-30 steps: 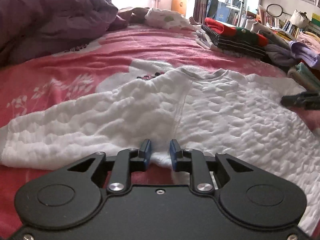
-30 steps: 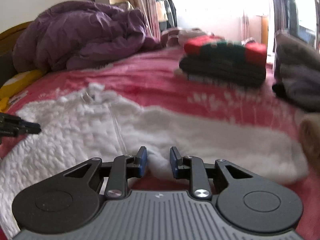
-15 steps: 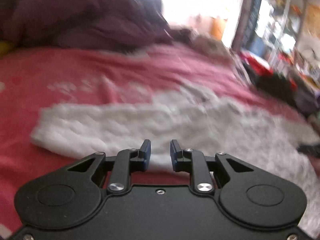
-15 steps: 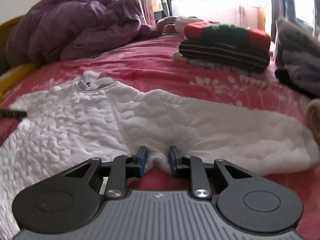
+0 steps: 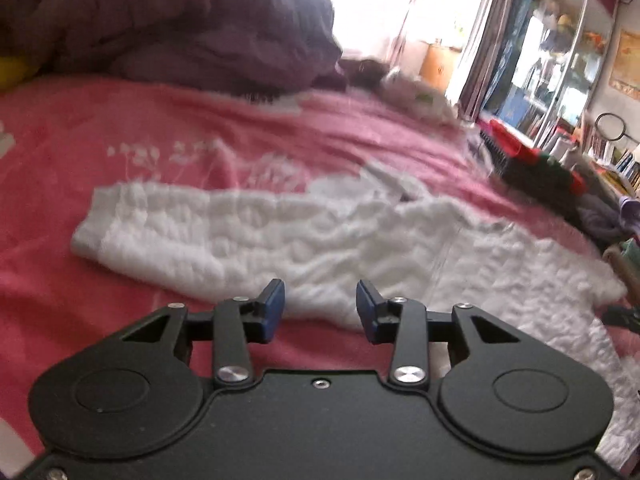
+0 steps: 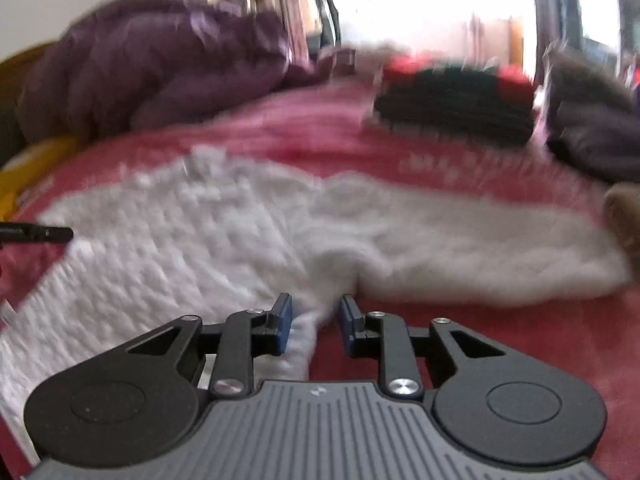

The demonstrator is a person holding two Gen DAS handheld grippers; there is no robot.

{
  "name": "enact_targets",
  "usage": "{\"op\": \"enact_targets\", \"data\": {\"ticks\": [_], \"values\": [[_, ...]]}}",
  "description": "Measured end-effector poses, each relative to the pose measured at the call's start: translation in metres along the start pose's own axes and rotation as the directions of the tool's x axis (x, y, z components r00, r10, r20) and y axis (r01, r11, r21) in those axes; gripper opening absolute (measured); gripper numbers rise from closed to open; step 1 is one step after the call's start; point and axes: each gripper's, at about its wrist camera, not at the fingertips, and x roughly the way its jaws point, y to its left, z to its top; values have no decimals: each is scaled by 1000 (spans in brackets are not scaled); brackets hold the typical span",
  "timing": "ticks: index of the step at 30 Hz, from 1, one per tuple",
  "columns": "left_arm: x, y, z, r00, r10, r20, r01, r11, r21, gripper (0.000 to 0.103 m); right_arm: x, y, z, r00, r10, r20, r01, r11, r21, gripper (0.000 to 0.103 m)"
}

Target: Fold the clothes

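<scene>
One white quilted sweatshirt [image 5: 360, 236] lies flat on the pink bedspread [image 5: 200, 136], both sleeves spread. The left gripper [image 5: 320, 306] hangs at its left sleeve's near edge, jaws apart and empty. The right gripper [image 6: 315, 326] has jaws apart at the right armpit, cloth between them but unclamped. A shallow bite could slip and leave the fold crooked. Beyond the sweatshirt: one folded striped sweater [image 6: 454, 104], one purple duvet [image 6: 160, 64].

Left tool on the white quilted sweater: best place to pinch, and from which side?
Pinch the near lower edge of the white quilted sweater along its outstretched sleeve, coming low from the front. That hem lies flat on the pink floral blanket, directly ahead of the open left tool, so one finger can probably slip under it.
</scene>
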Motion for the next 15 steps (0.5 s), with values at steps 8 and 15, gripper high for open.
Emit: {"op": "enact_targets", "data": {"ticks": [8,15], "values": [[-5,-58,12,999,-12,45,6,992,125,38,-55,5,-29,999,42,31,-45,992,114,28],[-8,-129,22,998,24,63,-39,969,246,34,-67,8,-51,994,98,45,-104,982,159,28]]}}
